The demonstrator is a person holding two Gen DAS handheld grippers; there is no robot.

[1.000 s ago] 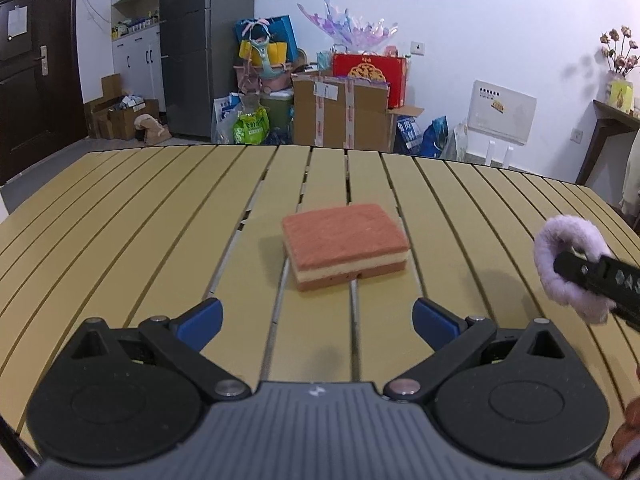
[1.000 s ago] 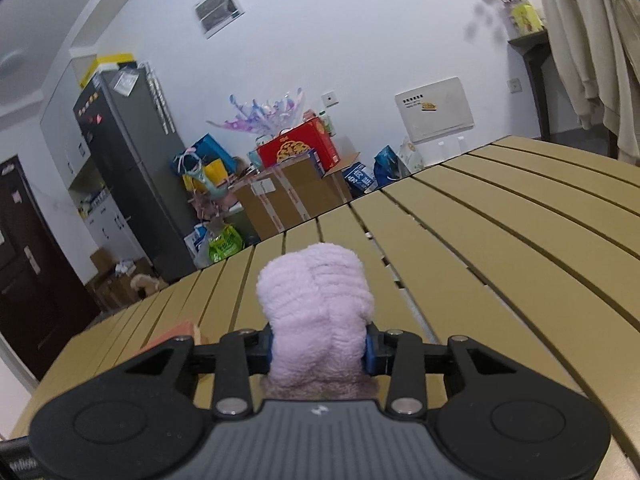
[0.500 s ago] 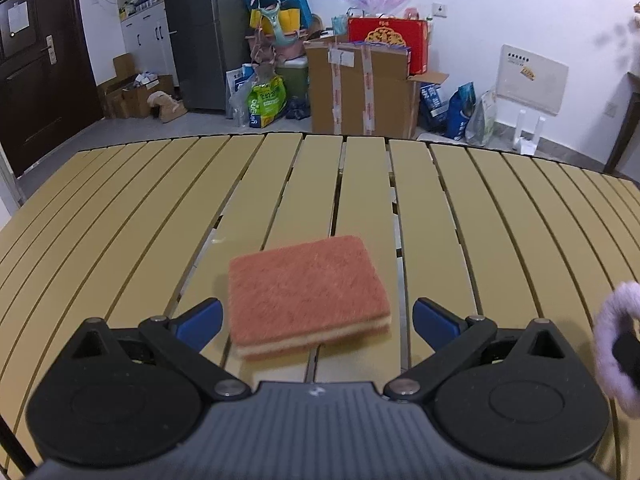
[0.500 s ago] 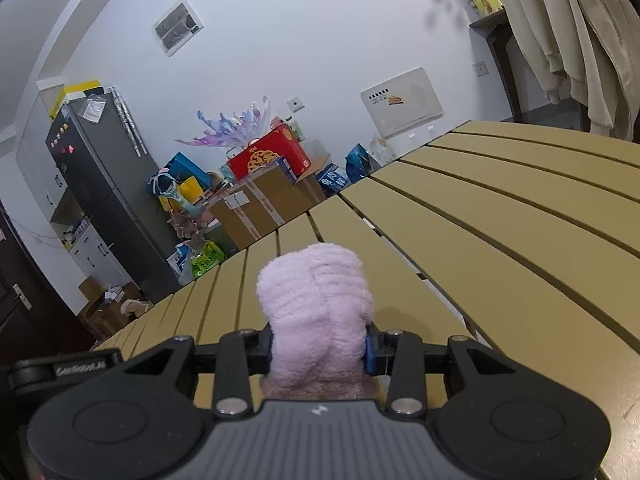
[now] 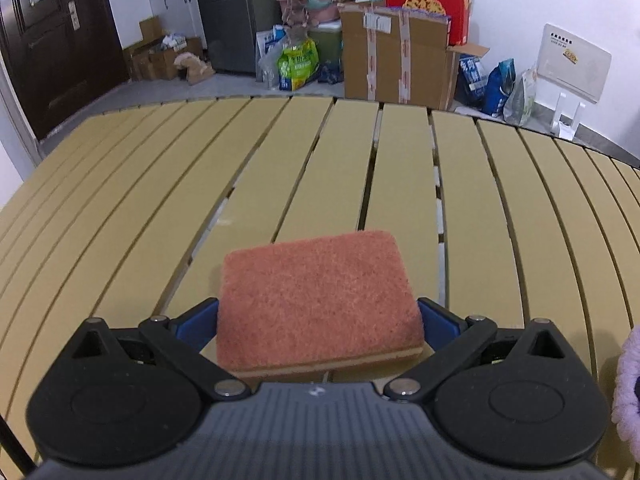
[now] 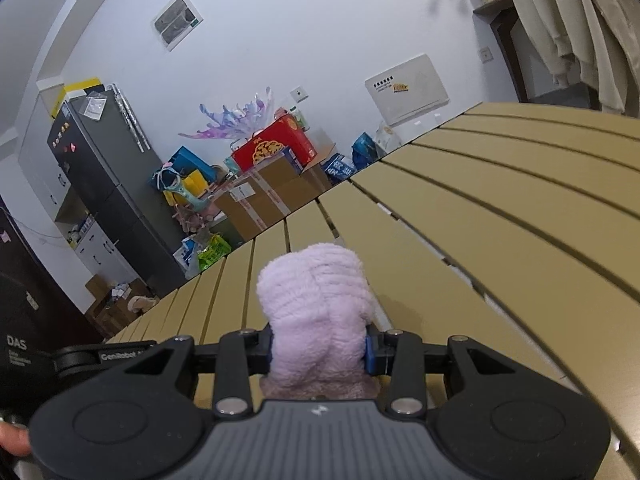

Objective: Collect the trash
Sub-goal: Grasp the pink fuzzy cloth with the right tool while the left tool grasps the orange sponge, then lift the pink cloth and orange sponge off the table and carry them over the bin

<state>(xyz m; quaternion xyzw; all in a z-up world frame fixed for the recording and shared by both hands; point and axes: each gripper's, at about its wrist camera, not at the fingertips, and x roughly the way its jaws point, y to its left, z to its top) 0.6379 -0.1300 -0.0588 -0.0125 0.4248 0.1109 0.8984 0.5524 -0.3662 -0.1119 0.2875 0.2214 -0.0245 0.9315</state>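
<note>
Left wrist view only: sponge point(image 5: 318, 300) flat on the slatted table point(image 5: 120, 216), lower centre of frame, between the spread jaws of the left gripper point(image 5: 318, 326). Blue pads sit just beside its two short sides; contact cannot be told, no squeeze visible. Lilac edge of the scrunchie point(image 5: 628, 380) peeks in at the lower right edge.

Right wrist view only: right gripper point(image 6: 319, 350) pinching the scrunchie point(image 6: 316, 320), lower centre, jaws pressed into its sides, fluffy bulk bulging up above the pads. Sponge not visible here. Part of the other gripper's black body point(image 6: 24, 344) at lower left, fingertip point(image 6: 12, 442) at the left edge.

Sponge: rectangular, coarse reddish-orange scrub top, pale yellow layer under it, near side slightly overlapped by the gripper body. Scrunchie: pale lilac, plush, ribbed folds.

Containers: taped cardboard box point(image 5: 394, 58) on the floor beyond the table, upper centre of the left view, flaps shut, contents hidden; red box point(image 5: 426, 8) on top of it. Small open carton point(image 5: 158, 58) at upper left holds loose white stuff, too small to identify. Same boxes show mid-left in the right view.
</note>
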